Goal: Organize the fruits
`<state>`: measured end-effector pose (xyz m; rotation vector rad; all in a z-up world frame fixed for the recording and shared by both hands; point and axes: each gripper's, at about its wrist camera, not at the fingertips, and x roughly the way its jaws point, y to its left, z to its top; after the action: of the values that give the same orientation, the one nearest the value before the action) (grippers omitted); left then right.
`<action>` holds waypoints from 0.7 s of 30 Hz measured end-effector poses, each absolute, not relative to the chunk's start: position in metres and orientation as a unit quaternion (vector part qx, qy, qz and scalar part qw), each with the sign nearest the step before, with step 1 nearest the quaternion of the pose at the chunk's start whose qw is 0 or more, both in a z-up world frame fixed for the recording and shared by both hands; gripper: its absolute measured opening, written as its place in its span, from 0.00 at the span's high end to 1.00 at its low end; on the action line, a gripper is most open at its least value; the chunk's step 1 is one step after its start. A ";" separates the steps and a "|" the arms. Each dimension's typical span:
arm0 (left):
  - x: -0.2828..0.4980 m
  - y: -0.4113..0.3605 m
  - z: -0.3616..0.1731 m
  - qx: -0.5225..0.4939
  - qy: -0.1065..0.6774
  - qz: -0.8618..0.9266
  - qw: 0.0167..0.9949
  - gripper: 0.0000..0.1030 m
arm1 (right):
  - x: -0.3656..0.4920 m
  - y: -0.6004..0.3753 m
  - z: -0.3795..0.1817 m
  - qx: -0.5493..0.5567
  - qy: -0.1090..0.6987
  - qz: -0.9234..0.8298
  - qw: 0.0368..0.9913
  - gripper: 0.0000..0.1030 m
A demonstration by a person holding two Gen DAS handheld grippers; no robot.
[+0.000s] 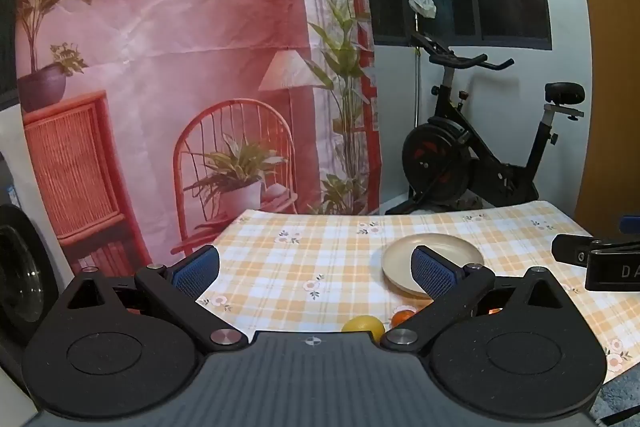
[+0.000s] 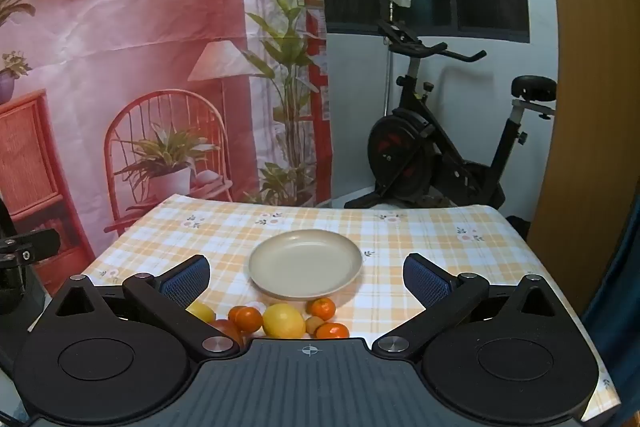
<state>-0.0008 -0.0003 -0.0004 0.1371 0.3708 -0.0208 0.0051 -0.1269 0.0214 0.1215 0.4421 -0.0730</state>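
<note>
Right wrist view shows the right hand-held gripper (image 2: 306,277) released, its blue pads spread wide with nothing between them, hovering tilted down over the near edge of the surface (image 2: 420,227). Just beyond its body lies the fruit in a loose cluster — a large lemon (image 2: 283,320) in the middle, a mandarin (image 2: 248,319) touching its left side, a second lemon (image 2: 202,311) further left, half hidden behind the finger, another mandarin (image 2: 322,308) and one more (image 2: 333,330) to the right, with a small brown fruit (image 2: 314,323), maybe a kiwi, between them. An empty plate (image 2: 306,265) sits just behind the cluster, toward the middle of the surface.

The left hand-held gripper (image 1: 316,269) is likewise released and empty, off toward the left edge.

My judgement: the step is a first pick, fruit to plate. Start with an outlying piece — the right-hand mandarin stands freest — so the pads do not nudge its neighbours into rolling. Come down with a pad on either side, close gently on the widest part, lift clear, and set it low on the plate rather than dropping it.
</note>
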 end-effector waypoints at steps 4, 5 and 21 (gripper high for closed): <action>0.002 0.003 0.009 0.064 0.192 -0.018 0.979 0.00 | 0.005 -0.128 0.021 0.060 0.220 -0.033 0.973 0.00; 0.004 0.005 0.011 0.063 0.192 -0.017 0.979 0.00 | 0.005 -0.128 0.021 0.059 0.220 -0.032 0.973 0.00; -0.004 0.004 0.009 0.070 0.179 -0.012 0.981 0.00 | 0.006 -0.128 0.021 0.061 0.220 -0.036 0.973 0.00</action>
<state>-0.0044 0.0042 0.0094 0.1406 0.3595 -0.0241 0.0057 -0.1282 0.0209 0.1234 0.4437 -0.0729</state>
